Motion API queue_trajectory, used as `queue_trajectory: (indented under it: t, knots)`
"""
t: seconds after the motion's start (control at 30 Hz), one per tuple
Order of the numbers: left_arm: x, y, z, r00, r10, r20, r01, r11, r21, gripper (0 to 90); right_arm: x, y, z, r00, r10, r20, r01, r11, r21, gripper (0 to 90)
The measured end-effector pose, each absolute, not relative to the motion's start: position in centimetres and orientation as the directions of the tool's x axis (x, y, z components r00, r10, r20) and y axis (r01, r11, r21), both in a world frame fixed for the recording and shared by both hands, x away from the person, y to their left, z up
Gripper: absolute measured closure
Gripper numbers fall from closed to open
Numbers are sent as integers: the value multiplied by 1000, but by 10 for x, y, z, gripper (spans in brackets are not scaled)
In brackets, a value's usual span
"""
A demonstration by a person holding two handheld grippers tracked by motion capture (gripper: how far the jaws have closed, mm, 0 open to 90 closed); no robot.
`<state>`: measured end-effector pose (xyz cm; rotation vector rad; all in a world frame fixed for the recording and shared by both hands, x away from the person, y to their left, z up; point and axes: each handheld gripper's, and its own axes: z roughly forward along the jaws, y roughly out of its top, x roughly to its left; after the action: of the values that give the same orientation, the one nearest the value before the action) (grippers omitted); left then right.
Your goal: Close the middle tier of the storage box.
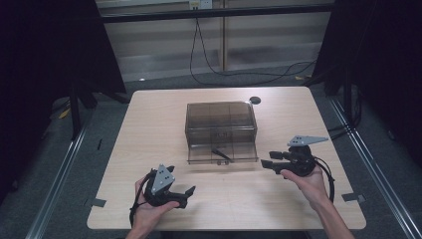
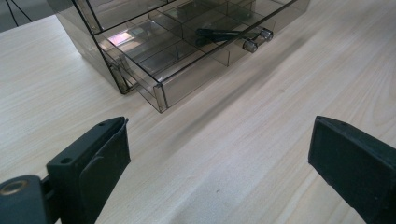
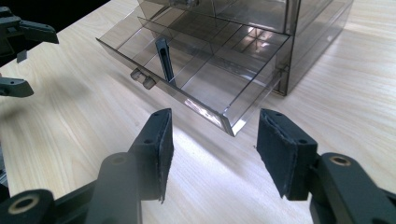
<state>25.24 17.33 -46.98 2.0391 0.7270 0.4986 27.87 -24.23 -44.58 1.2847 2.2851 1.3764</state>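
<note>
Standing near the far middle of the table point(image 1: 149, 124) is a smoky, see-through drawer box point(image 1: 221, 122), and its bottom drawer point(image 1: 222, 154) is seen pulled out toward the person. A dark, slim object point(image 1: 220, 154) is seen lying inside that drawer, leaning against a divider; what it is cannot be told. Two small round knobs point(image 2: 257, 39) are carried on the drawer front.

The right gripper point(image 1: 267, 160) is held low, just beside the drawer's right front corner, pointed at it, apart from it. Its jaws are seen about half open, with nothing between the pads; the corner of the drawer lies just ahead of them in the right gripper view point(image 3: 211, 149). That placing is judged to suit work on the drawer, pushing it home or reaching inside.

The left gripper point(image 1: 188, 194) is kept back near the table's near edge, well apart from the box. Its jaws are spread wide and empty point(image 2: 219, 158), probably parked so that the drawer front is left free for the other hand.
</note>
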Motion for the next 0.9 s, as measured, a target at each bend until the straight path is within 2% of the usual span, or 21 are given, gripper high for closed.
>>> queue_trajectory:
  t: [0.27, 0.47, 0.9]
  knots:
    - [253, 171, -470, 745, 663, 73, 305, -436, 847, 114, 265, -250, -450, -598, 758, 263, 590, 194, 784, 464]
    - [253, 168, -471, 746, 662, 62, 313, -432, 846, 182, 253, -255, -454, -591, 761, 268, 596, 188, 780, 465]
    - [255, 155, -471, 781, 624, 26, 319, -435, 842, 398, 233, -274, -460, -565, 779, 273, 594, 154, 789, 456]
